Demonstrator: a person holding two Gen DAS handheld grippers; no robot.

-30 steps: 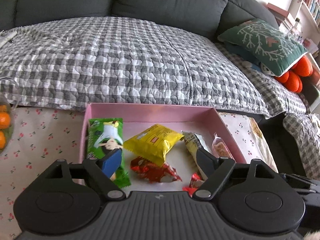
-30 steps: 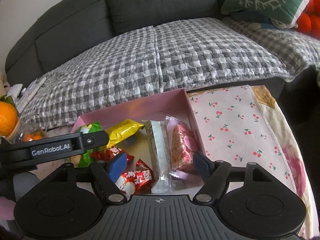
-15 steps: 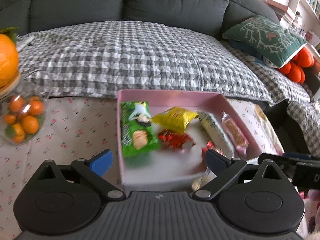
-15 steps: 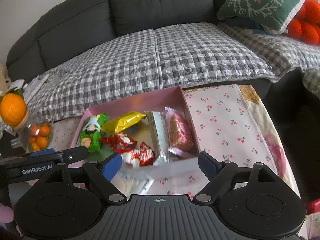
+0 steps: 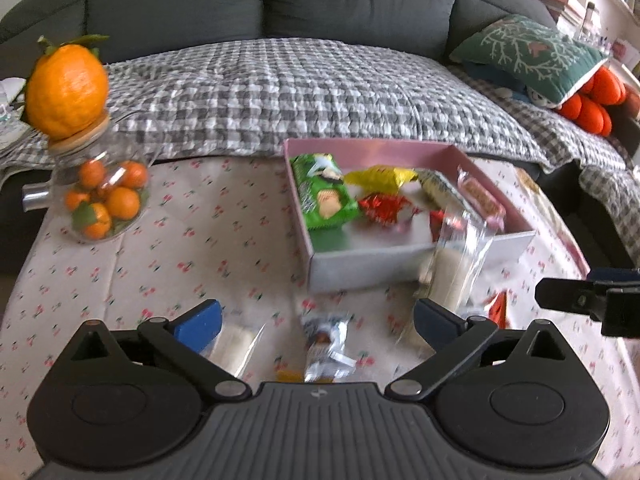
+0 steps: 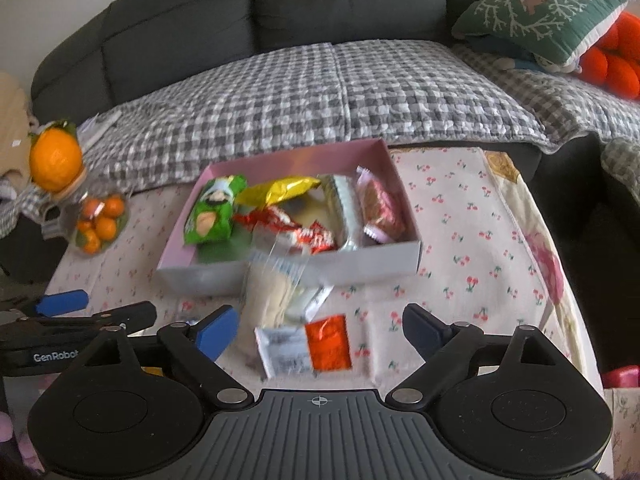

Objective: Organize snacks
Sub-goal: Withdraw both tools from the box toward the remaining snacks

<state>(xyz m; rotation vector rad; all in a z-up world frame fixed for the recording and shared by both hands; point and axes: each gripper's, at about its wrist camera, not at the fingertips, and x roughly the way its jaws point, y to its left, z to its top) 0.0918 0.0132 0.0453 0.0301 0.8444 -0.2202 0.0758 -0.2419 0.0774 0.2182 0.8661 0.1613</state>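
Both tools, left tool and right tool, have just been opening; they stand wide and hold nothing. Loose packets lie on the counter, near the pink box. Advise centring over one packet before closing.

Free room: bare tabletop left of the pink box and right of it.
Obstacles in front: loose packets – clear wrapper leaning on the box wall, orange-white packet.
Left edge: glass jar with a big orange on its lid.
Side: the left tool stands close beside the right tool.
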